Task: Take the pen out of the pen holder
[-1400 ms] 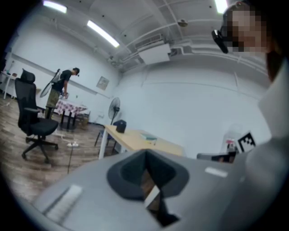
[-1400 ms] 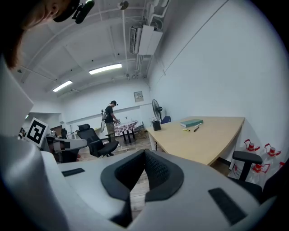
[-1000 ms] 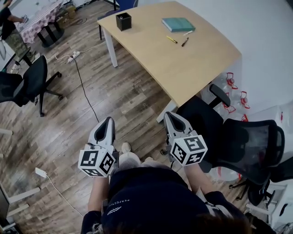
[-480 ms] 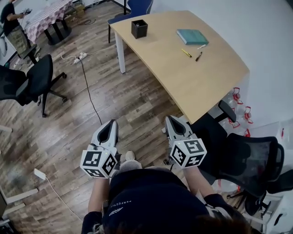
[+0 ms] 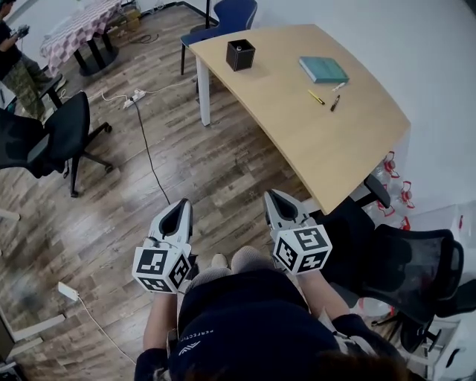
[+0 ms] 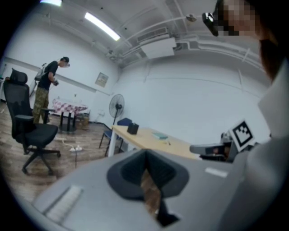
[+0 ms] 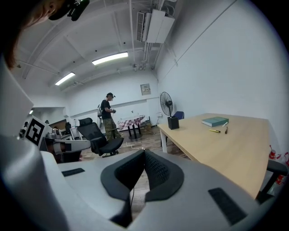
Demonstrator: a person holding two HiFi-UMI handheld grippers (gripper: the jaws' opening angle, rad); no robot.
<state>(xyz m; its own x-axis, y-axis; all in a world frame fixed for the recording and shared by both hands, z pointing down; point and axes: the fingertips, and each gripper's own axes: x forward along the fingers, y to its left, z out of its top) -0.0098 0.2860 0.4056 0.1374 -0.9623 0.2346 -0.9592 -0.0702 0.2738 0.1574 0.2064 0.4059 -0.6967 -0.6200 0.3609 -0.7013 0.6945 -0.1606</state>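
Observation:
A black pen holder (image 5: 240, 55) stands near the far left corner of the wooden desk (image 5: 297, 126); whether it holds a pen cannot be told. A teal book (image 5: 323, 70), a yellow pen (image 5: 316, 97) and a black pen (image 5: 335, 103) lie further right. My left gripper (image 5: 182, 202) and right gripper (image 5: 269, 195) are side by side over the wood floor, well short of the desk, both shut and empty. The right gripper view shows the pen holder (image 7: 173, 122) and the pens (image 7: 214, 131) far ahead. In the left gripper view the pen holder (image 6: 132, 129) is small and distant.
A black office chair (image 5: 52, 138) is at the left and another (image 5: 413, 260) at the right by the desk's near end. A blue chair (image 5: 223, 18) sits behind the desk. A power strip with cable (image 5: 135, 98) lies on the floor. A person (image 5: 15, 52) stands far left.
Both grippers have advanced together across the floor toward the desk, staying shut. The desk and pen holder now sit lower and further right in the head view.

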